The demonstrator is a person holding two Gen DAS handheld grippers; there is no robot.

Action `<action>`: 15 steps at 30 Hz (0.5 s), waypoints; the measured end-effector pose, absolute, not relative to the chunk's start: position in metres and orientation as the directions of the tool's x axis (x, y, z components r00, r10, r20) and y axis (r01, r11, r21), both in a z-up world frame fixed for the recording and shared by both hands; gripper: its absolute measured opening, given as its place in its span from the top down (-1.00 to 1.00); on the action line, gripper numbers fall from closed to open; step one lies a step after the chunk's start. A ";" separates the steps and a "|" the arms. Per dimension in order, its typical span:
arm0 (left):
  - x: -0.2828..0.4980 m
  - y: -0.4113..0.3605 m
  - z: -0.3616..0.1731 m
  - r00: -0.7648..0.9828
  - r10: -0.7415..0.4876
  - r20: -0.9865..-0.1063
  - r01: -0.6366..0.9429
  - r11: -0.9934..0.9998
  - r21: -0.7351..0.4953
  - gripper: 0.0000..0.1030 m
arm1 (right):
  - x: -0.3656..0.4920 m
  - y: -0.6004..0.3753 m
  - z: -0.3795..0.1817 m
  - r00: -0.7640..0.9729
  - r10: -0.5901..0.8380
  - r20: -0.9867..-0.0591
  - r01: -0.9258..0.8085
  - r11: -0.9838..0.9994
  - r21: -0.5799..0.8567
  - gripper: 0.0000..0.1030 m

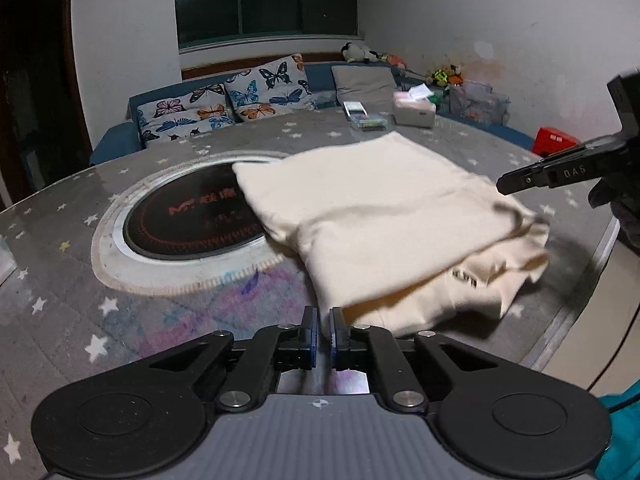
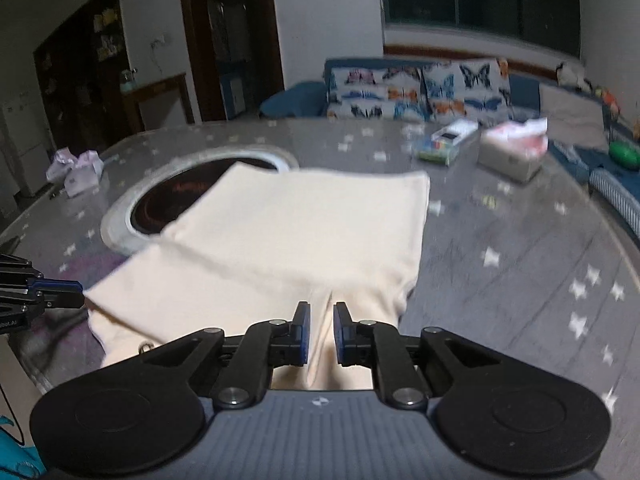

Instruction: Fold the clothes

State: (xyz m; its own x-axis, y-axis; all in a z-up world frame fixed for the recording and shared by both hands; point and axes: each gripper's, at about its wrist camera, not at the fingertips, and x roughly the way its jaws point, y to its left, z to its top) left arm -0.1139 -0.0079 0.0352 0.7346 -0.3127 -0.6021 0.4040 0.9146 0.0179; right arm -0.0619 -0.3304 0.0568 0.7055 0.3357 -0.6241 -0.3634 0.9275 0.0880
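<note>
Folding the cream garment: both grippers pitched down over the table

Angled downward over the star-patterned table (image 1: 60, 280), the left gripper (image 1: 323, 330) is seen with its blue pads almost pressed together, nothing caught between them. Just ahead and to its right, the folded cream garment (image 1: 372, 216) is laid on the tabletop, its far corner draped over the round black hotplate (image 1: 188, 220). The right gripper (image 2: 322, 330) is tipped down too, its jaws drawn narrow, and a raised fold of the cream cloth is seen running up between its pads; whether that fold is truly pinched cannot be told. Beyond both grippers, butterfly cushions (image 1: 224, 100) are lined along the sofa.
</note>
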 end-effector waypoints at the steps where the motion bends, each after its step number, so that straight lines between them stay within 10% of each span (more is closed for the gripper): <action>1: -0.111 -0.007 0.040 0.744 -0.312 -0.590 0.395 0.918 0.013 0.84 | -0.061 -0.329 0.059 0.706 0.345 -0.619 -0.372 0.924 0.091 0.76; 15: 0.002 0.002 0.033 0.698 -0.289 -0.655 0.256 0.955 -0.149 0.41 | -0.062 -0.214 0.054 0.441 0.606 -0.662 -0.760 0.644 0.084 0.49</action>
